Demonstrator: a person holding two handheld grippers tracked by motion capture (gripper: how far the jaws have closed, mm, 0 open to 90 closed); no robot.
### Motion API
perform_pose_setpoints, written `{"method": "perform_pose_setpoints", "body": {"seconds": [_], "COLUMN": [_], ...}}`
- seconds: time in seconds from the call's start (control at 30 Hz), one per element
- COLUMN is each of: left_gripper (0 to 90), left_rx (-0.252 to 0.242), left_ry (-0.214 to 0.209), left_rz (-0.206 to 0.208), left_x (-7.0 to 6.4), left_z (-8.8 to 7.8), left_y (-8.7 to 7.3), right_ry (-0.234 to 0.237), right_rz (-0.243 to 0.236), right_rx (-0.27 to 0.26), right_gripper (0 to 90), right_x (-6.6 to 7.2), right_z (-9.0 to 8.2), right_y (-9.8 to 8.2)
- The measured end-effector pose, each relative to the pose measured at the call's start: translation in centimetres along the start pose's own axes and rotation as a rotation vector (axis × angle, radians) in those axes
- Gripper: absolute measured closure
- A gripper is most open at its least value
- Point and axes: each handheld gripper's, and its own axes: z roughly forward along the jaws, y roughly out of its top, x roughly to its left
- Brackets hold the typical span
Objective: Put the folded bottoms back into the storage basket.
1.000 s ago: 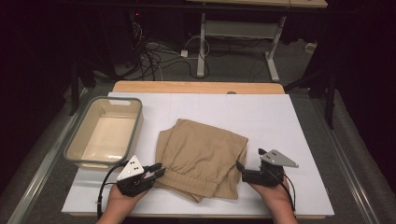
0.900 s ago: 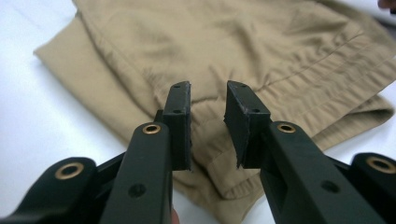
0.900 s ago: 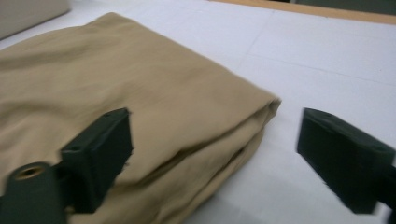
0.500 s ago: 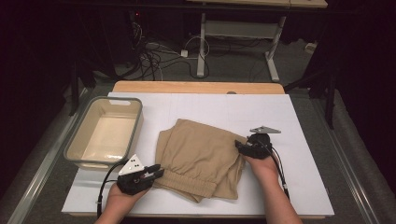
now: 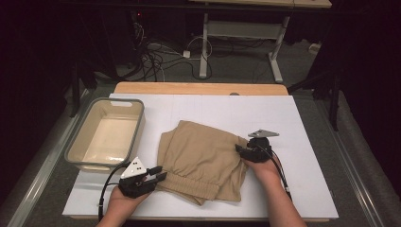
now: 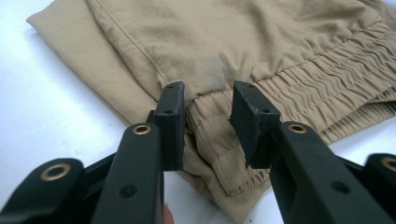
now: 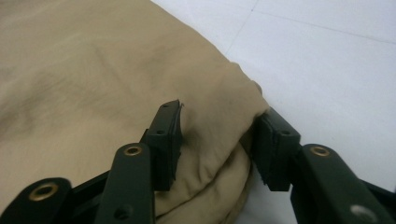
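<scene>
Both hand-held grippers (image 5: pixel 160 175) (image 5: pixel 240 150) astride shorts (image 5: pixel 203 158)

Left tongs (image 5: pixel 158 175) and right tongs (image 5: pixel 240 150) both gape.

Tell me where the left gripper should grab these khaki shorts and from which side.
Grip the elastic waistband at its near-left corner, coming in low from the person's side. The left gripper already straddles it with jaws open, and the gathered, doubled band looks thick enough to pinch off the white board.
</scene>
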Motion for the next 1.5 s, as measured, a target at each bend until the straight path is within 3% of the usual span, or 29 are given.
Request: {"method": "perform_pose_setpoints", "body": {"seconds": [0.07,0.17,0.3,0.37,0.47,0.67,0.73,0.97,1.1,1.2,1.27,1.4,1.5], "left_gripper": [63.3,63.2,59.7,57.2,56.3,56.1,56.0,56.0,49.1,38.2,30.5,21.3,15.1], "left_rx": [0.001,0.002,0.013,0.019,0.029,0.035,0.034,0.023,0.002,-0.022,-0.027,-0.032,-0.023], "left_ry": [-0.004,-0.007,-0.007,-0.003,-0.007,0.002,0.005,0.011,0.016,0.0,-0.003,0.014,0.025], "left_rz": [-0.004,-0.01,-0.027,-0.042,-0.059,-0.054,-0.049,-0.037,-0.039,-0.043,-0.05,-0.041,-0.057], "left_x": [0.1,0.1,0.3,0.4,0.5,0.4,0.4,0.3,0.2,-0.1,-0.4,-0.9,-0.9], "left_z": [0.0,0.0,0.2,0.3,0.5,0.6,0.6,0.4,0.2,-0.4,-0.7,-0.7,-0.2], "left_y": [0.0,0.0,0.1,0.2,0.3,0.3,0.3,0.2,0.2,0.3,0.5,0.6,0.6], "right_ry": [-0.006,-0.046,-0.066,-0.067,-0.048,0.017,0.024,0.069,0.051,0.037,0.001,-0.024,-0.042], "right_rz": [0.002,0.002,0.036,0.006,0.0,-0.031,-0.035,-0.042,-0.074,-0.084,-0.103,-0.052,-0.033], "right_rx": [0.005,0.01,0.025,0.031,0.025,0.002,0.0,-0.008,-0.054,-0.092,-0.096,-0.104,-0.103], "right_gripper": [49.1,33.5,22.6,22.5,27.9,54.6,57.2,81.5,83.5,83.7,83.8,83.7,83.7], "right_x": [0.1,0.0,-0.4,-0.2,-0.3,-0.1,-0.1,0.1,0.3,-0.1,-0.3,-1.6,-2.3], "right_z": [0.1,0.4,0.7,0.7,0.7,0.4,0.3,0.0,-0.4,-1.0,-1.1,-1.1,-1.0], "right_y": [0.1,0.3,0.5,0.5,0.5,0.2,0.2,0.0,0.3,0.8,0.8,0.1,-0.3]}}
